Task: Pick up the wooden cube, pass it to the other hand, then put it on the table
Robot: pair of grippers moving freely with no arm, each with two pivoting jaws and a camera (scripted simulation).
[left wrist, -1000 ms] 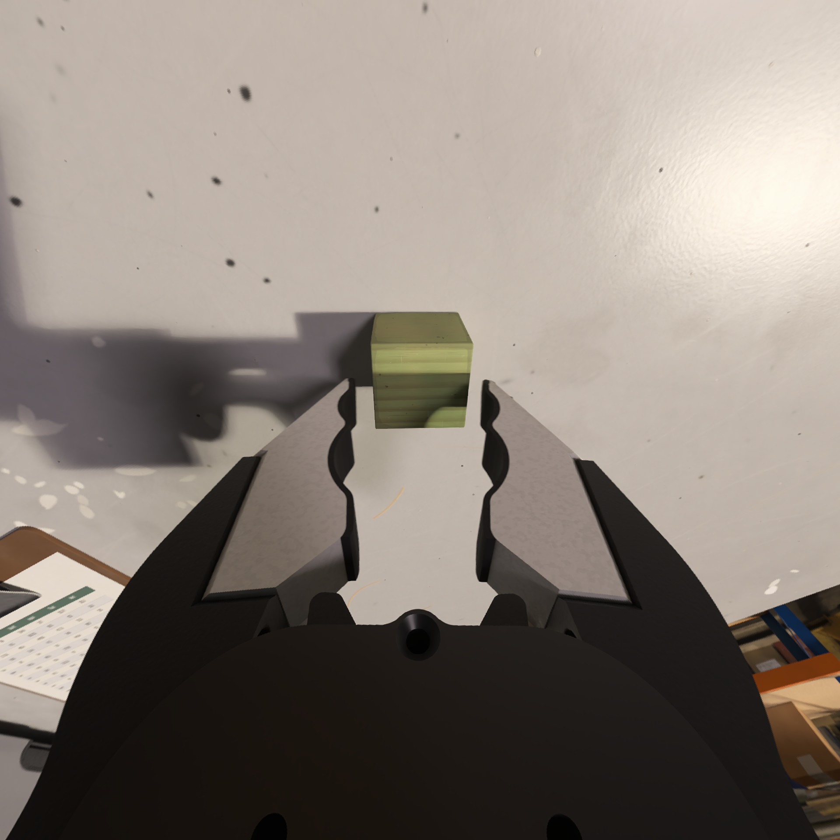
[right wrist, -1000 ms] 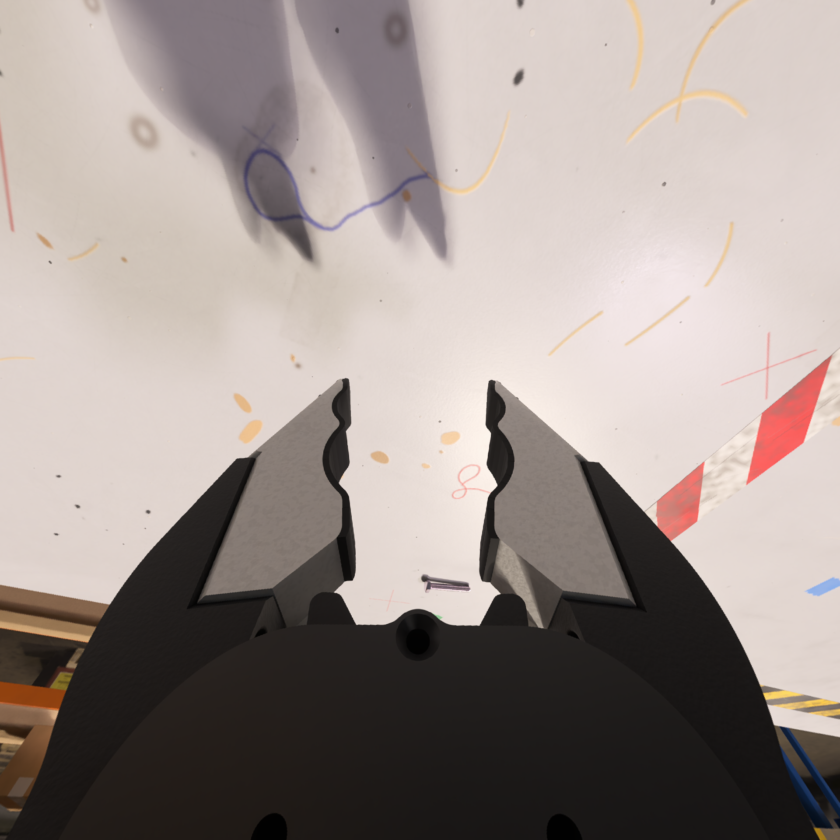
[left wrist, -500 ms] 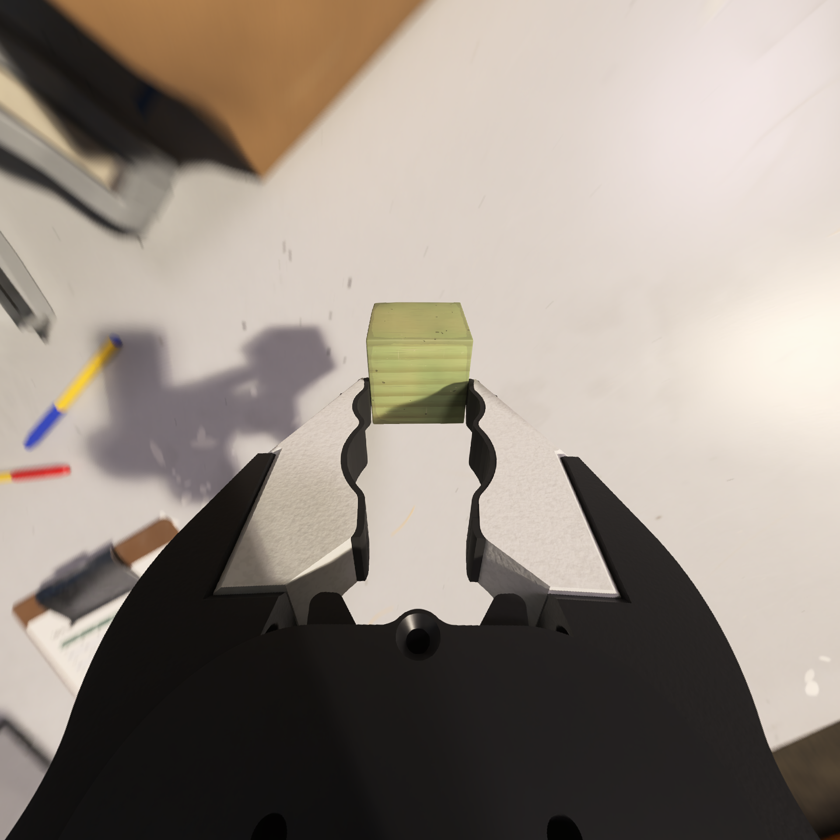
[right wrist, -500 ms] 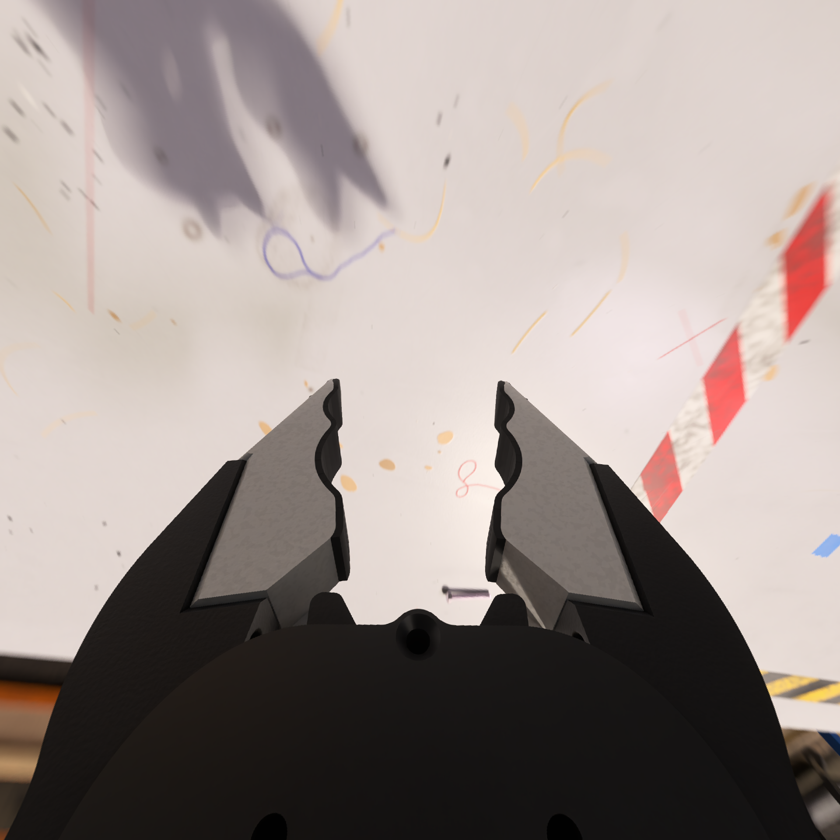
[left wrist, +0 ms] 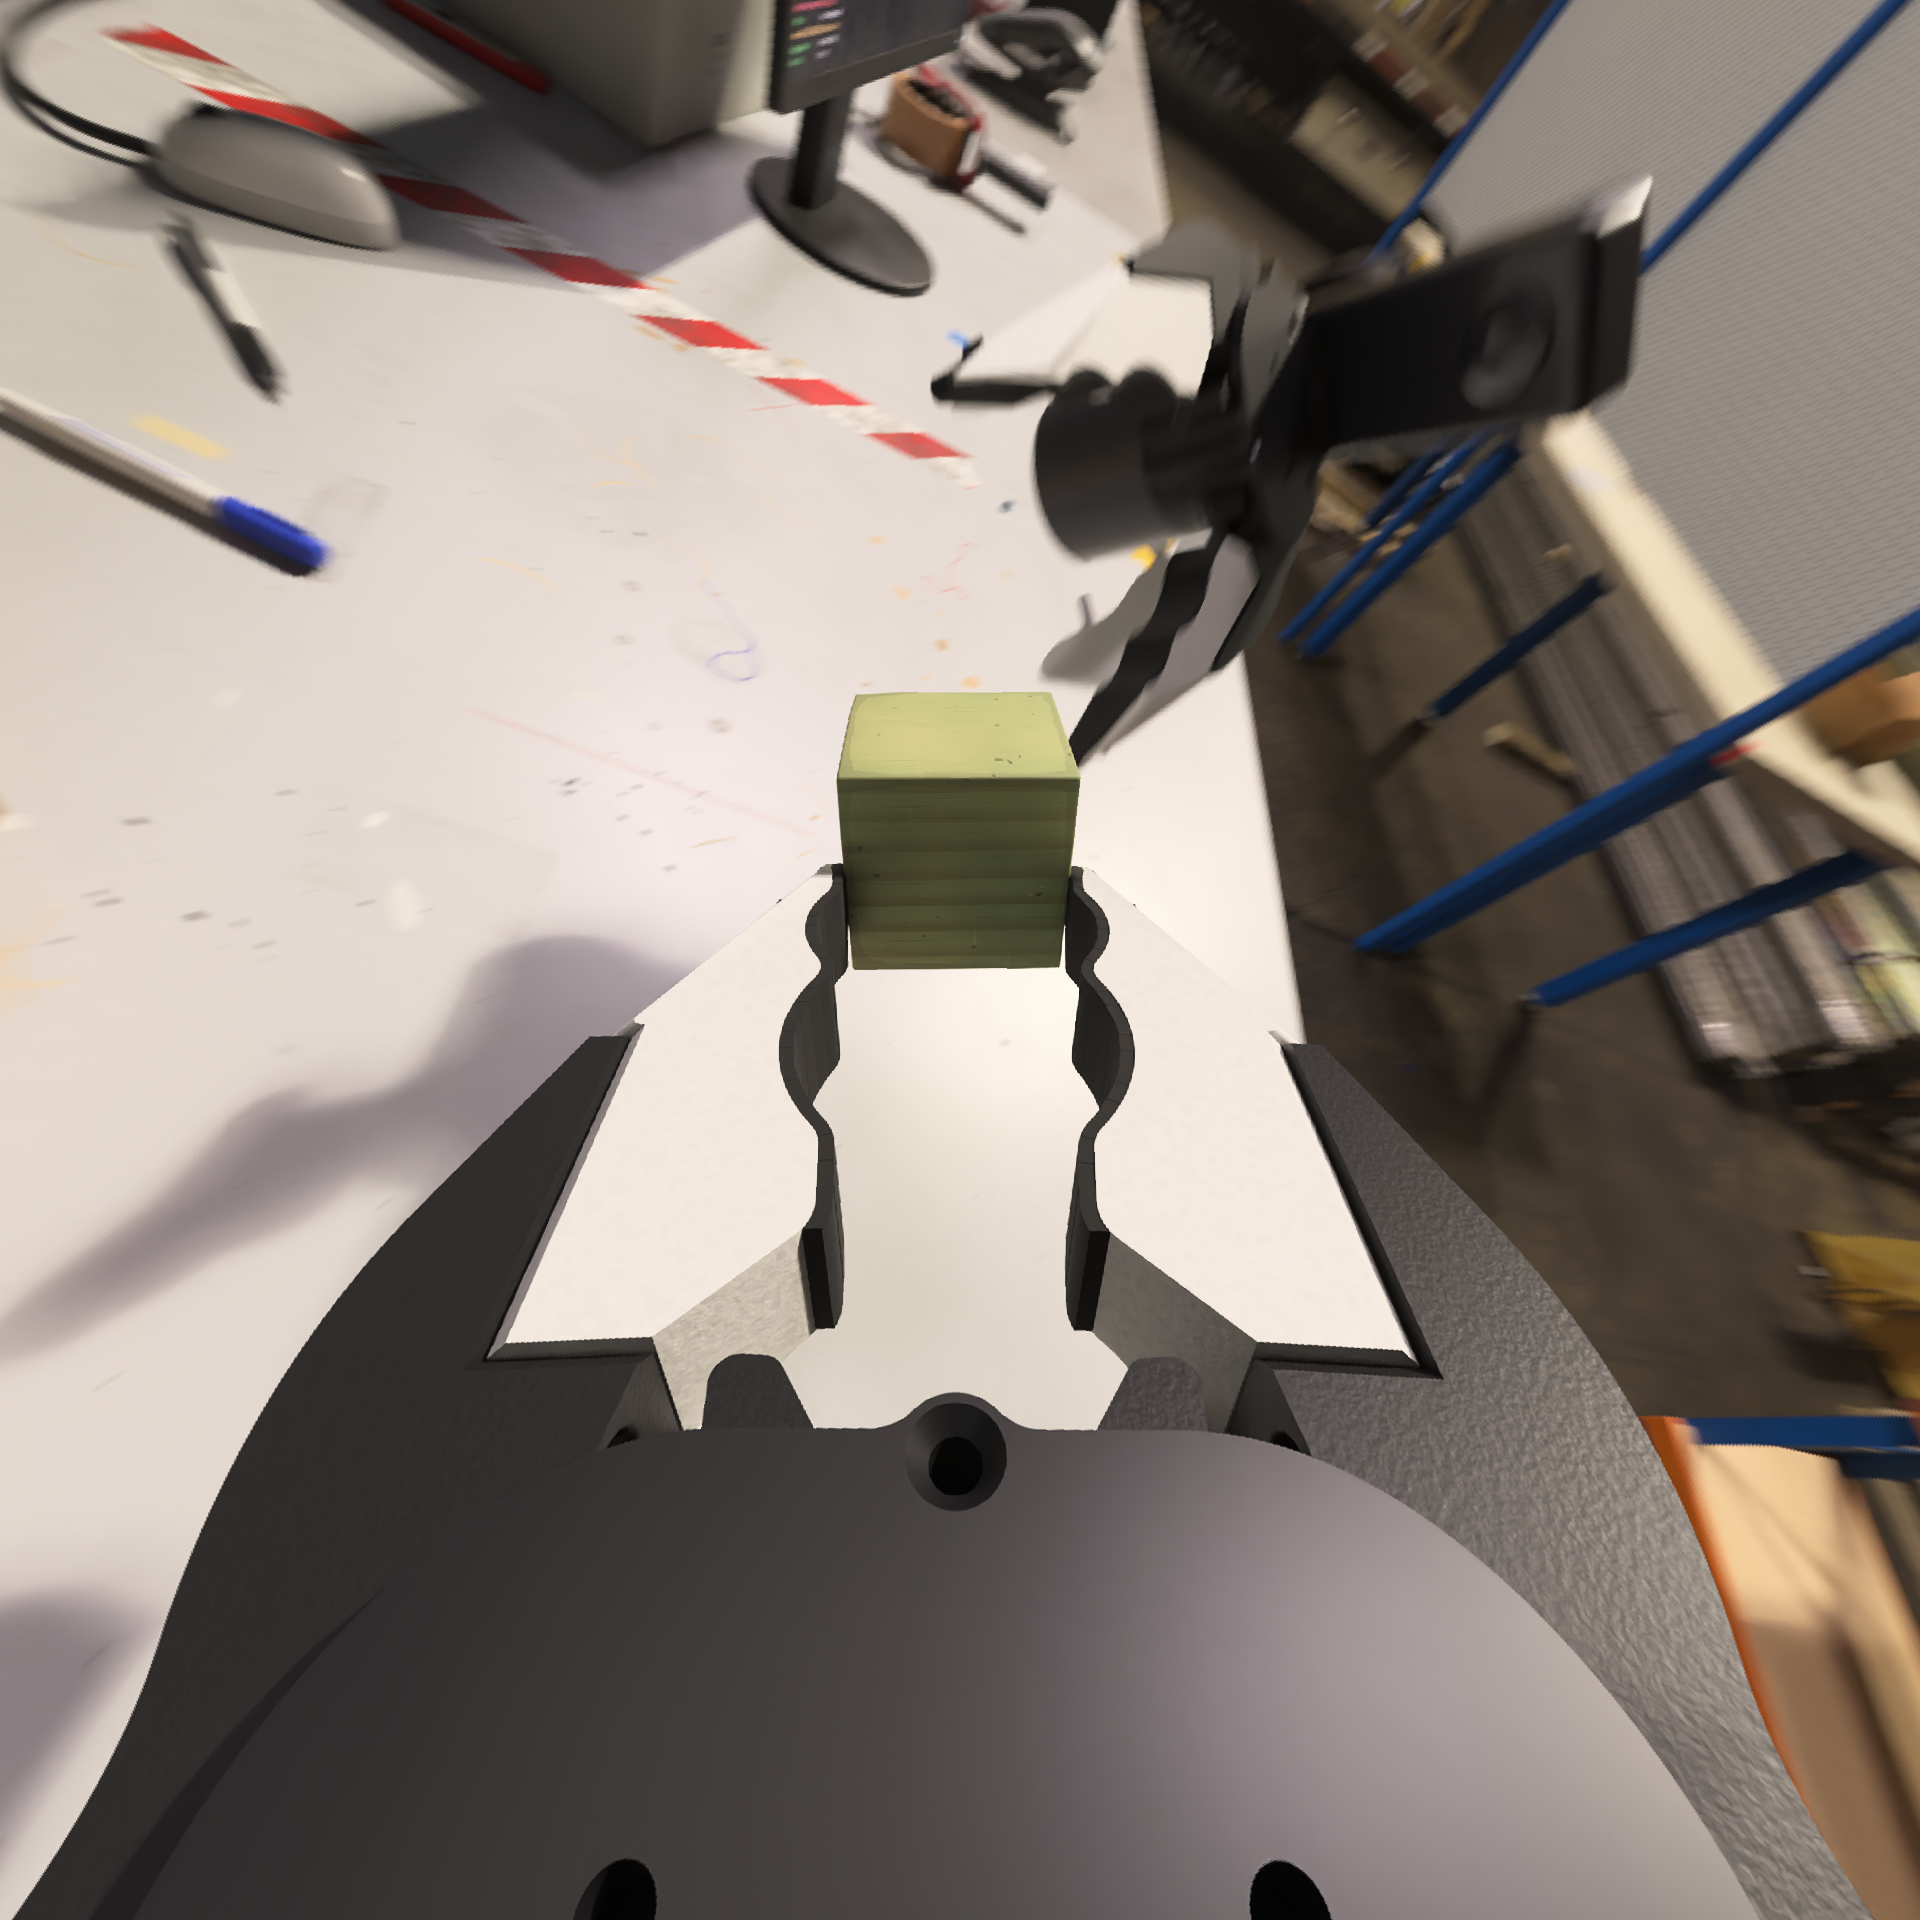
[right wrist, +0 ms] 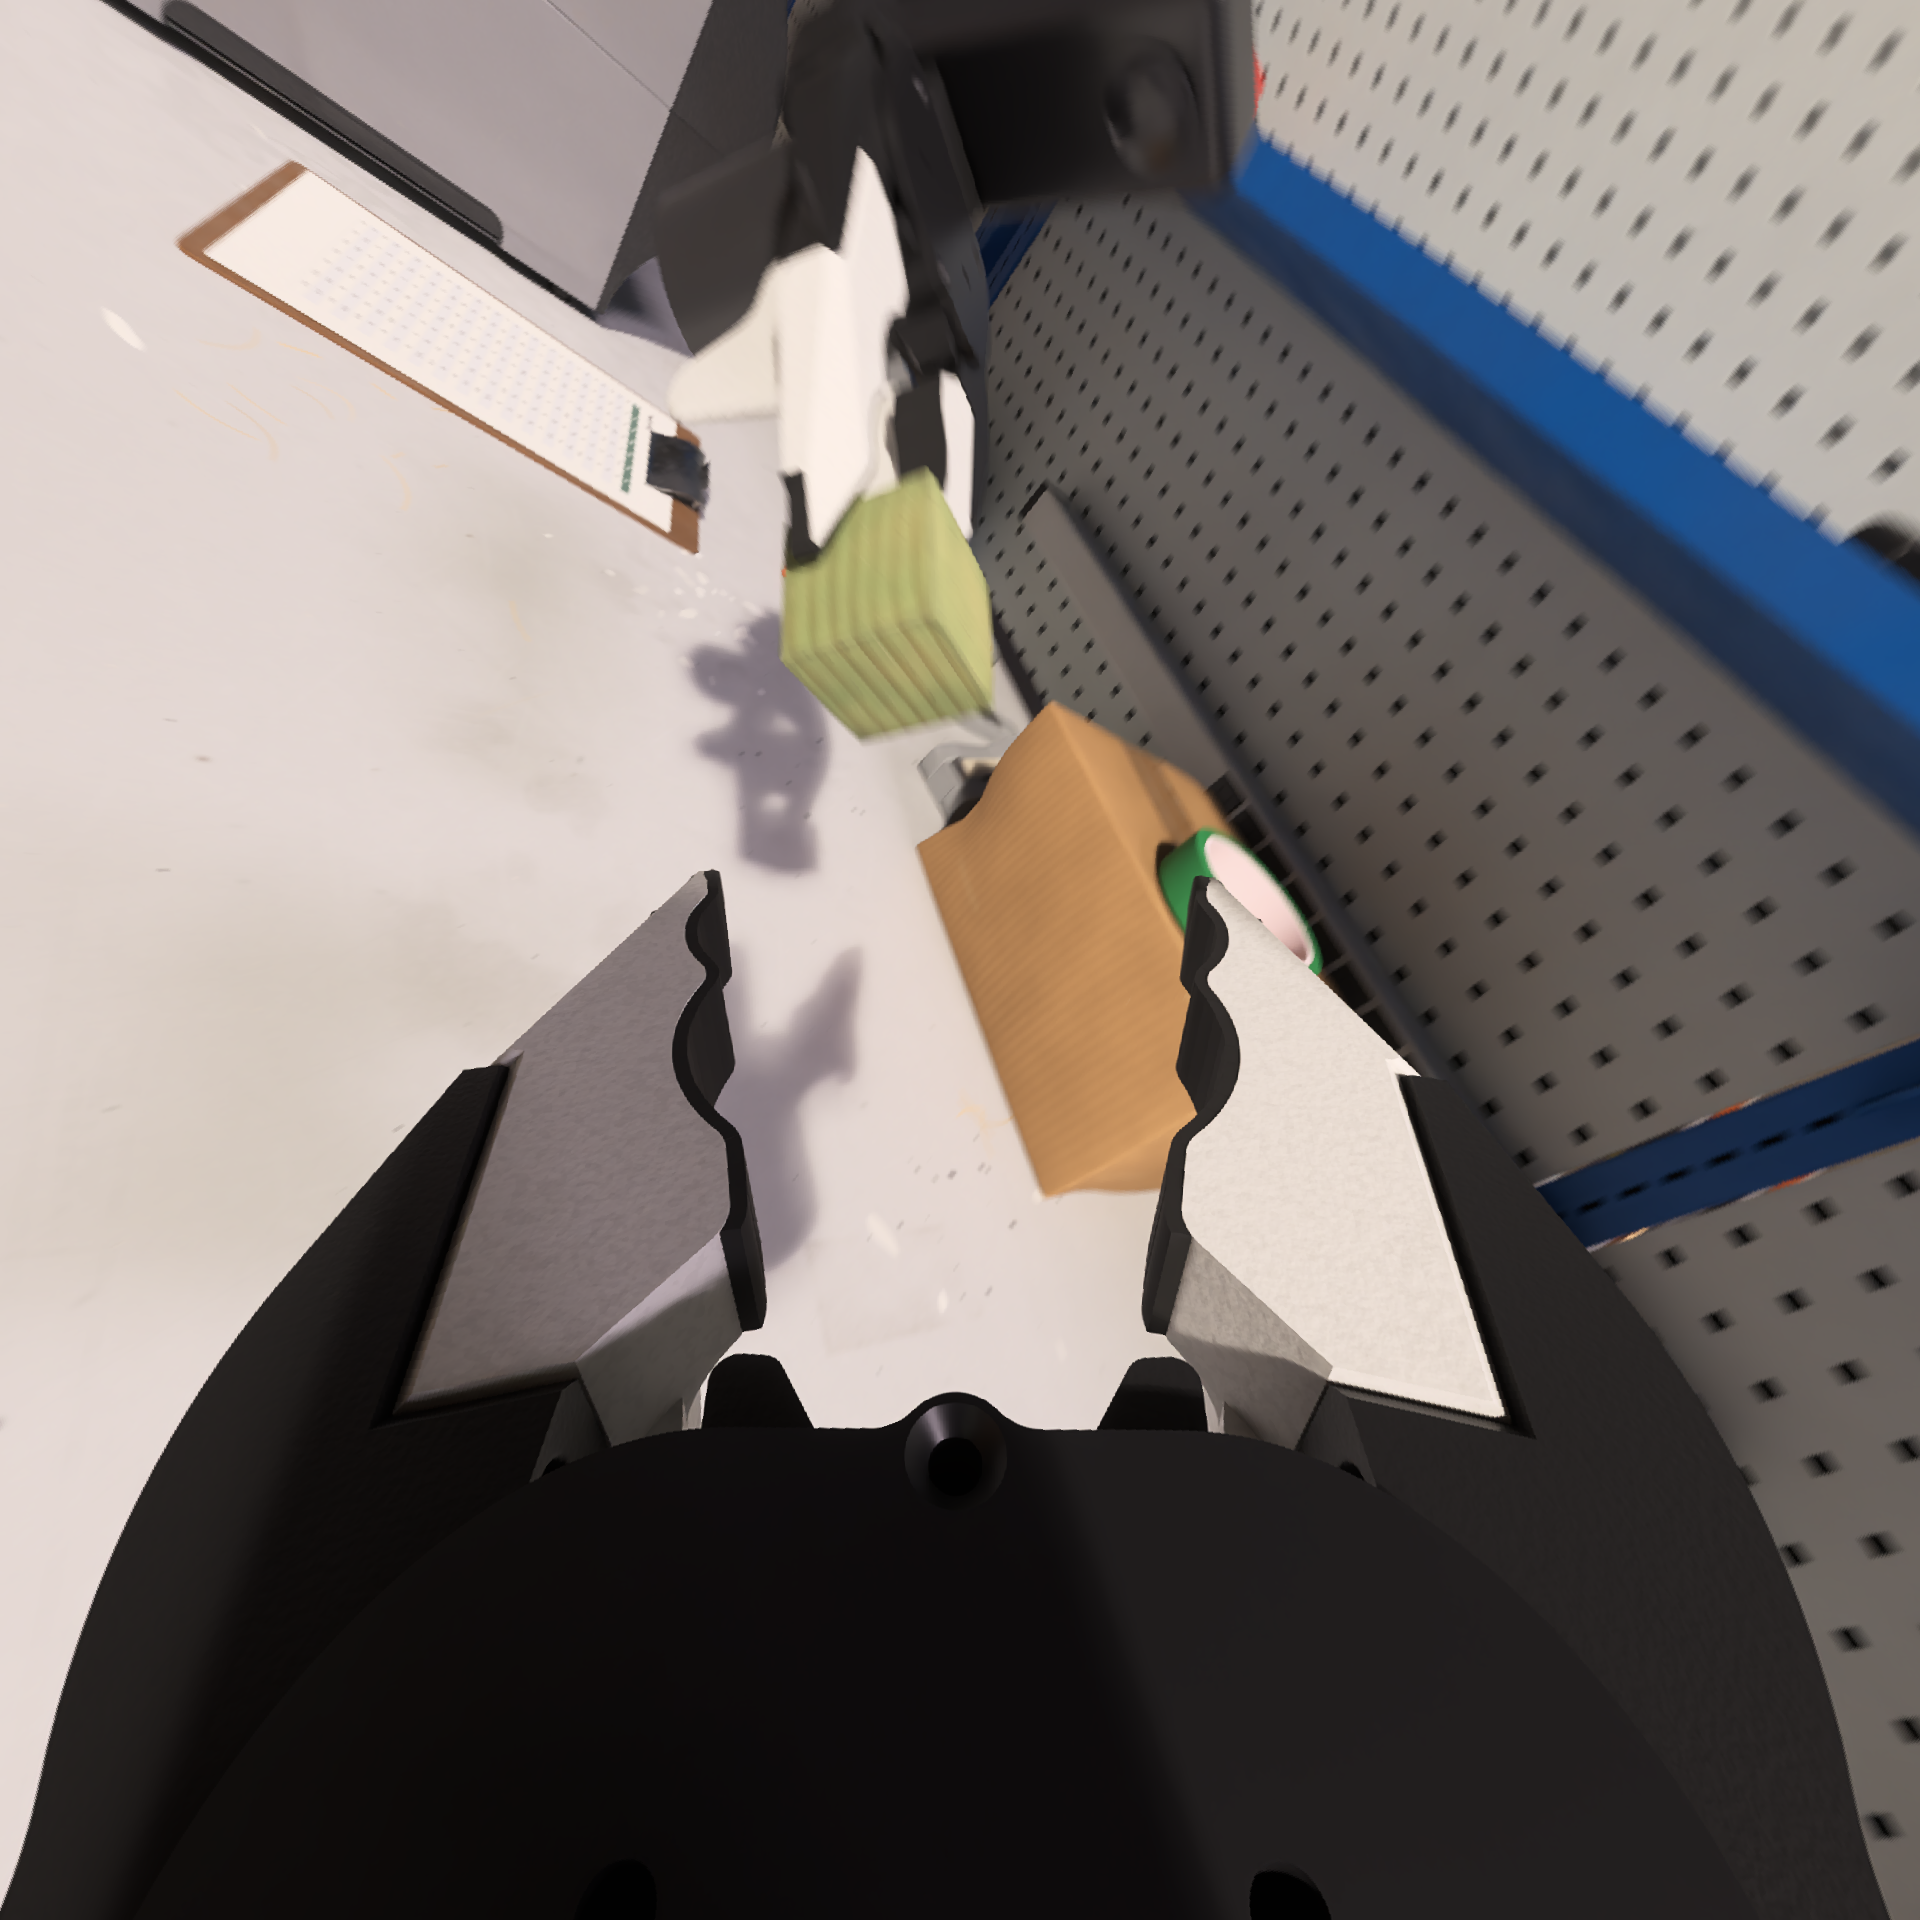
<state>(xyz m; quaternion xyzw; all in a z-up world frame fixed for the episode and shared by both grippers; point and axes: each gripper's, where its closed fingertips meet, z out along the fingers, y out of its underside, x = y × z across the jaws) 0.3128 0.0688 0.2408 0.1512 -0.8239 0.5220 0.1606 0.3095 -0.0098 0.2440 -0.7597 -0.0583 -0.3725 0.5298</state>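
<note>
The green wooden cube [left wrist: 956, 831] is clamped between the fingertips of my left gripper [left wrist: 956, 894], held up above the white table [left wrist: 520, 727]. In the right wrist view the cube [right wrist: 883, 613] hangs ahead and above, still in the left gripper [right wrist: 873, 509]. My right gripper [right wrist: 951, 904] is open and empty, its jaws wide apart, a short way from the cube. It also shows in the left wrist view [left wrist: 1153, 665], up and to the right of the cube, fingers pointing toward it.
A cardboard box [right wrist: 1070, 956] with a green tape roll [right wrist: 1236, 883] lies by the pegboard wall [right wrist: 1558, 727]. A clipboard [right wrist: 447, 343], a blue pen [left wrist: 177, 488], a computer mouse [left wrist: 270, 177], a monitor stand [left wrist: 842, 218] and red-white tape [left wrist: 727, 343] lie on the table.
My left gripper has shut on the cube, lifted it off the table and swung to face the right gripper. My right gripper has tilted up from the table and opened wider.
</note>
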